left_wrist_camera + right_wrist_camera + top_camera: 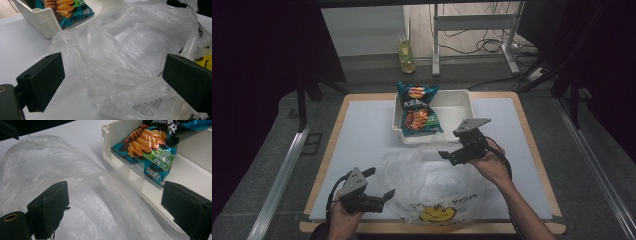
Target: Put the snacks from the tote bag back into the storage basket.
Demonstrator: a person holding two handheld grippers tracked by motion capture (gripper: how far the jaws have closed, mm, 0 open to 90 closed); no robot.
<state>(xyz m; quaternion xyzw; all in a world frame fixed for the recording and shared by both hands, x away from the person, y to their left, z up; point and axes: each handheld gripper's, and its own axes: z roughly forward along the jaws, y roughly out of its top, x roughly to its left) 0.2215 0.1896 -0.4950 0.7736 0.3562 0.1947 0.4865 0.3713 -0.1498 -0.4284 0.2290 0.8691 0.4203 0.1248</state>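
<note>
Crumpled clear plastic bag [432, 182] lies just in front of the white tray [462, 100]; my left gripper [379, 187] hovers at the bag's left edge, jaws apart; my right gripper [451, 150] hangs over its far edge beside the tray, jaws apart; chip packet [417, 110] lies in the tray.

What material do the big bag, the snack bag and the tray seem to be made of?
Big bag: thin clear plastic film, crinkled and see-through. Snack bag: probably glossy printed foil-plastic, given the bright glints. Tray: likely rigid white plastic, smooth with a moulded rim.
</note>
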